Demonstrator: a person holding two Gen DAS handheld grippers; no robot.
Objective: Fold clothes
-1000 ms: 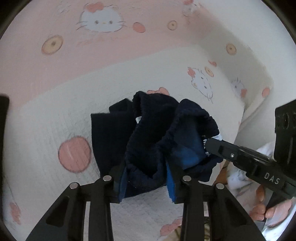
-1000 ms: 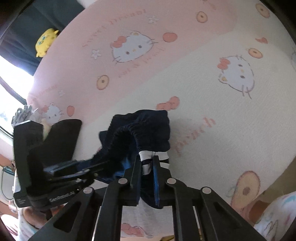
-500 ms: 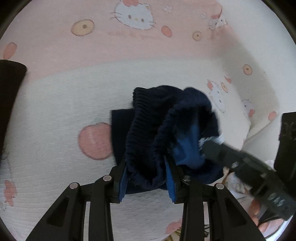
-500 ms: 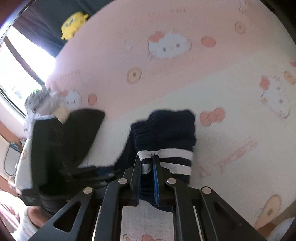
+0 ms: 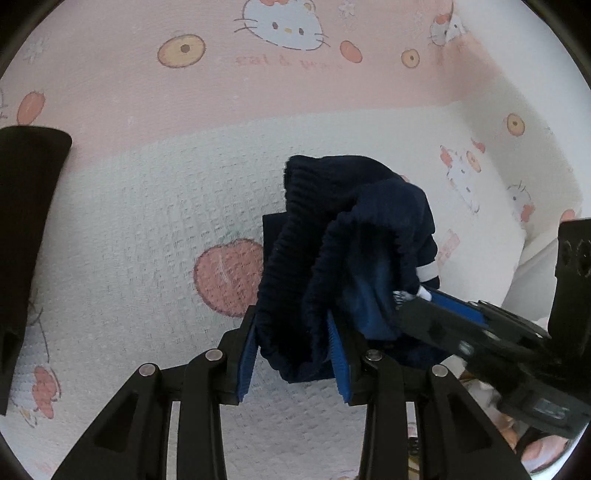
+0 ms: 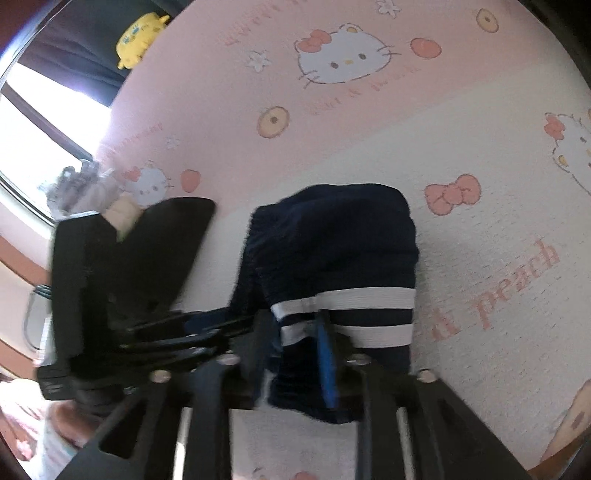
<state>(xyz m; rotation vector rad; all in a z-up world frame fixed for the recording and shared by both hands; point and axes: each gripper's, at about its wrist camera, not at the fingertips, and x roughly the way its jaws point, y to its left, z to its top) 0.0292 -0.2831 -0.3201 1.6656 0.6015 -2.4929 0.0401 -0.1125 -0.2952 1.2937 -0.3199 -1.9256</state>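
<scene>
A navy knit garment (image 5: 354, 236) with a ribbed waistband and two white stripes (image 6: 343, 299) hangs bunched just above the cartoon-cat bedsheet (image 5: 147, 236). My left gripper (image 5: 291, 354) is shut on a thick fold of its waistband. In the right wrist view, my right gripper (image 6: 295, 354) holds the striped edge between its blue pads, with the jaws a little apart around the fabric. From the left wrist view the right gripper (image 5: 417, 314) reaches in from the right, close beside the left one. The garment's lower part is hidden behind the fingers.
A black item (image 5: 29, 221) lies on the sheet to the left. A yellow plush toy (image 6: 136, 33) sits by the dark curtain near a bright window (image 6: 37, 129). A person's hand and patterned sleeve (image 5: 535, 450) show at bottom right.
Both grippers have carried the garment leftwards over the sheet toward the black item. The right gripper's fingers look slightly wider apart than before, and the white stripes now show more fully.
</scene>
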